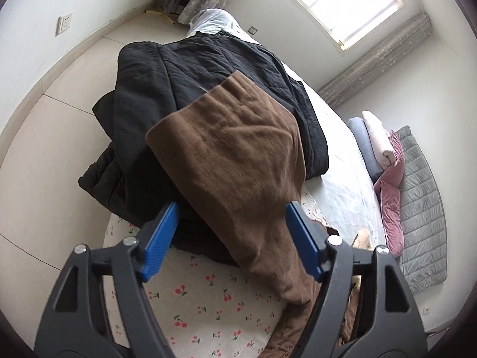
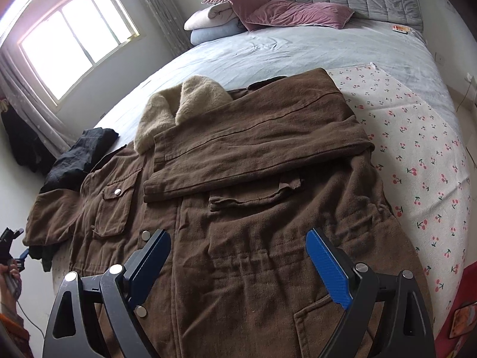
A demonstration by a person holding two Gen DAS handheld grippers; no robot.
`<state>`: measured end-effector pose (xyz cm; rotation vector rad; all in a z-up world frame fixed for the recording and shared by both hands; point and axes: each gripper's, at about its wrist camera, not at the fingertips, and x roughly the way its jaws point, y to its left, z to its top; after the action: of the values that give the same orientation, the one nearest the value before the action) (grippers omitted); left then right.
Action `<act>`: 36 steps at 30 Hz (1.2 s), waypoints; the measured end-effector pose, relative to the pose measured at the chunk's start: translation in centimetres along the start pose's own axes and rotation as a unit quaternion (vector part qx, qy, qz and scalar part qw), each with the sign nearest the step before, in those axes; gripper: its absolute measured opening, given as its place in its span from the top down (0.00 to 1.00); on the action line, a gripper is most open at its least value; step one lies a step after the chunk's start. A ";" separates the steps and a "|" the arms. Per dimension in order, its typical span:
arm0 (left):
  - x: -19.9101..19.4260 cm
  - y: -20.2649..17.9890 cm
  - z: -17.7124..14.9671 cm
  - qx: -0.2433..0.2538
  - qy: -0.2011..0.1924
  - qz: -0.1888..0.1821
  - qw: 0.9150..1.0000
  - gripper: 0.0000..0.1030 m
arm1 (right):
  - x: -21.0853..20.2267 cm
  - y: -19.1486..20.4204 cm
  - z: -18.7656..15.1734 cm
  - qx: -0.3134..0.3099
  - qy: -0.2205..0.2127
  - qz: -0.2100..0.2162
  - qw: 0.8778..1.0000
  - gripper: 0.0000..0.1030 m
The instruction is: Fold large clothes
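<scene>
- A bed (image 2: pixel 298 50) under a window (image 2: pixel 77 38) serves as the work surface.
- A brown jacket (image 2: pixel 238 208) lies spread on it, one sleeve (image 2: pixel 253 146) folded across the chest.
- The other sleeve (image 1: pixel 238 155) lies unfolded between the left gripper's (image 1: pixel 232 238) parted jaws, ungripped.
- The right gripper (image 2: pixel 238 265) hovers over the hem, jaws apart and empty.
- Judged next: this sleeve clamped and folded inward.

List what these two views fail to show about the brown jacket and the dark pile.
- brown jacket hem: right wrist view, cut off by the bottom edge and the right gripper.
- Jacket body: left wrist view, only one sleeve shows; the left gripper frame covers the rest.
- dark pile makeup: left wrist view, the sleeve lies over it.
- Small item by the headboard: right wrist view, too small.
</scene>
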<state>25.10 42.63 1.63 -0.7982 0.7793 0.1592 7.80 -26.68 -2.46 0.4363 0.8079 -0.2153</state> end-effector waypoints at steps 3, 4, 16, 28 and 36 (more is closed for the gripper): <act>0.8 0.7 0.6 -0.025 -0.010 0.000 1.000 0.37 | 0.3 0.1 -0.1 -0.006 0.001 -0.006 1.000 0.09; 0.9 0.7 0.8 -0.025 -0.017 0.003 1.000 0.44 | 0.3 0.0 0.0 -0.006 0.002 -0.007 1.000 0.09; -3.9 -10.2 0.1 0.075 -0.071 -0.112 0.988 0.96 | 1.1 0.0 0.4 -0.005 0.004 0.014 1.000 0.09; -2.2 -30.3 -12.6 0.201 0.015 -0.246 0.948 0.97 | 1.3 -1.8 1.1 0.024 0.002 0.030 0.999 0.09; 3.2 -35.5 -25.0 0.250 0.115 -0.284 0.918 0.96 | 1.9 -2.7 1.2 0.043 0.006 0.033 0.999 0.09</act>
<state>27.64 -0.17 9.16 -0.5255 0.7331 -0.6462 8.99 -29.66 -3.91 0.5446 0.7973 -0.1862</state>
